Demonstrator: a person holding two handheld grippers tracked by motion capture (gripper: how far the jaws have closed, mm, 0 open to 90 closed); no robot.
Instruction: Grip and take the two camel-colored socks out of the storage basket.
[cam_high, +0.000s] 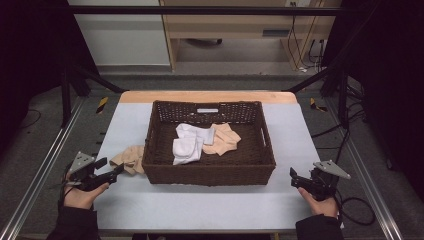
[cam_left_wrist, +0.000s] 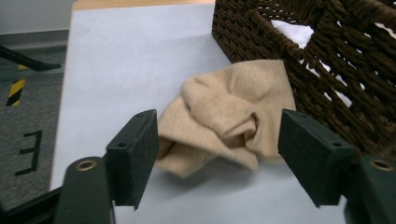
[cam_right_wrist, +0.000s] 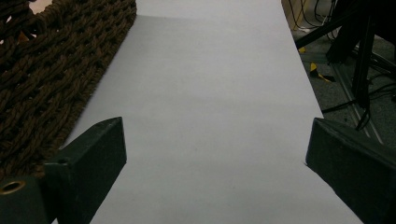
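From the high view, the work in hand looks like gathering socks into the basket (cam_high: 207, 172), a dark woven one in the middle of the tabletop (cam_high: 210, 205). Two socks already lie inside: a white sock (cam_high: 187, 145) and, just beside it, a peach sock (cam_high: 224, 138). One tan sock (cam_high: 128, 158) lies crumpled on the tabletop, touching the basket's left wall near its front corner. The left claw (cam_high: 119, 171) points at that sock from the near side, close to it, so I judge the step to be the reach for this last sock. The right claw (cam_high: 294, 177) sits well apart from it, off the basket's front right corner, over bare tabletop.

In the left gripper view, the left claw (cam_left_wrist: 217, 151) stands wide open, its two pads flanking the tan sock (cam_left_wrist: 229, 116). The left pad looks to be at or just short of the sock's edge, but I cannot tell whether it touches; nothing is gripped. The sock rests bunched against the basket (cam_left_wrist: 327, 70). The next move calls for easing forward and down so both pads bracket the folded middle, then closing without catching the weave, then lifting over the rim.

In the right gripper view, the right claw (cam_right_wrist: 215, 154) is also spread wide and holds nothing, with plain tabletop (cam_right_wrist: 210, 93) ahead and the basket wall (cam_right_wrist: 51, 79) along its left.
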